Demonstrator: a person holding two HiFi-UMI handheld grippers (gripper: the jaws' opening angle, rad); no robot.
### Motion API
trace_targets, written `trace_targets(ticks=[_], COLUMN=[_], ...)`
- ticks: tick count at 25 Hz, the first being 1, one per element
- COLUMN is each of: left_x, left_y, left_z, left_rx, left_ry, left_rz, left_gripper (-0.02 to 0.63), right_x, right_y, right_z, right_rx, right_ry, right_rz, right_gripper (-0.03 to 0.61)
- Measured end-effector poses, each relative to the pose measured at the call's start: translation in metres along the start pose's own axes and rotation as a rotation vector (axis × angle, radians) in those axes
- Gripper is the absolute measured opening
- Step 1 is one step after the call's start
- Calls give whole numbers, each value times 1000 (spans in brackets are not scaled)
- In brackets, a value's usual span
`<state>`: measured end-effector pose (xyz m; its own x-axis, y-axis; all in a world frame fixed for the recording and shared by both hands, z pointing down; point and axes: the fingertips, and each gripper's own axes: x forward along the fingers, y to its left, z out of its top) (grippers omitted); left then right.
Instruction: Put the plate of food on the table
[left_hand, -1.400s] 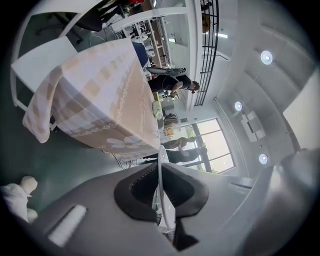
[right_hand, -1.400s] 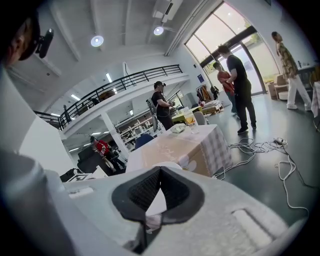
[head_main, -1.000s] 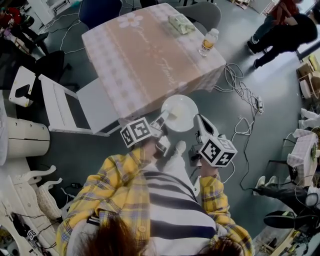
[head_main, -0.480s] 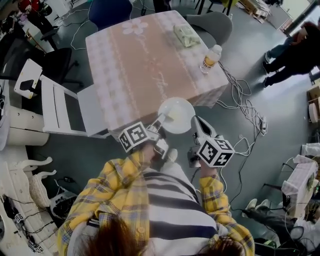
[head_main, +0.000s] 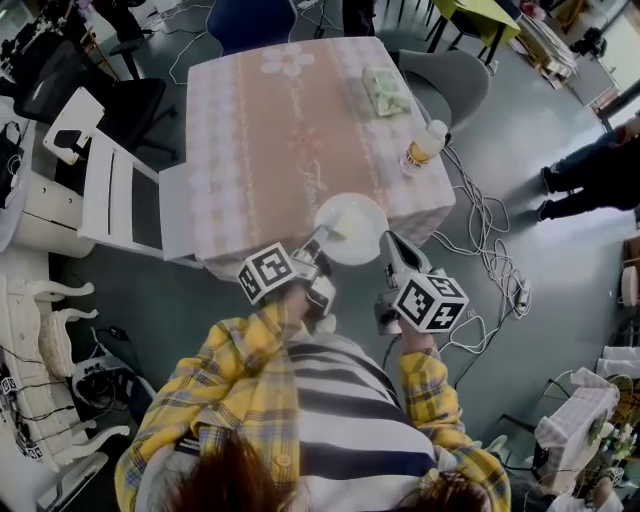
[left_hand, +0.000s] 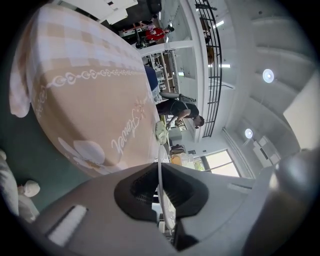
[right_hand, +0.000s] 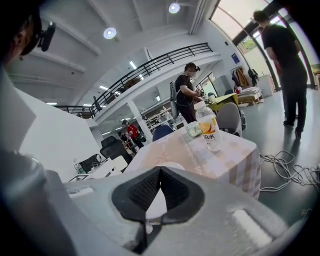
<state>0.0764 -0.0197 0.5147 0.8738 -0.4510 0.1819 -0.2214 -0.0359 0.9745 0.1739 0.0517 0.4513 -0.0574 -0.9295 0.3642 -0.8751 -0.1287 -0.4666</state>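
The plate (head_main: 356, 207) was round, so it had no long axis. It was held about level and face up, with a pale bit of food (head_main: 349, 231) near its middle. The left hand-held gripper (head_main: 321, 240) was clamped on its left rim, which showed edge-on between the pads in the left gripper view. The right hand-held gripper (head_main: 389, 245) was closed on the right rim. From the head view the plate overlapped the near edge of the tabletop (head_main: 270, 150); contact with the cloth could not be confirmed. A bottle (head_main: 422, 146) stood at the tabletop's right side. One second earlier the plate hung over the floor, clear of that edge; both grips were unchanged.
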Motion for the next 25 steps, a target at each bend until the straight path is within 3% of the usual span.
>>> trace_targets(ticks=[12, 25], left_x=[35, 95], left_y=[-3, 2], left_z=[36, 104], left_rx=[-36, -67], left_ry=[-129, -172], left_rz=[-3, 12], left_gripper=[9, 9], right_x=[46, 123], right_y=[-9, -23], right_z=[24, 62], right_rx=[-37, -47], right_ry=[52, 83], right_rz=[95, 95], right_gripper=[-5, -5])
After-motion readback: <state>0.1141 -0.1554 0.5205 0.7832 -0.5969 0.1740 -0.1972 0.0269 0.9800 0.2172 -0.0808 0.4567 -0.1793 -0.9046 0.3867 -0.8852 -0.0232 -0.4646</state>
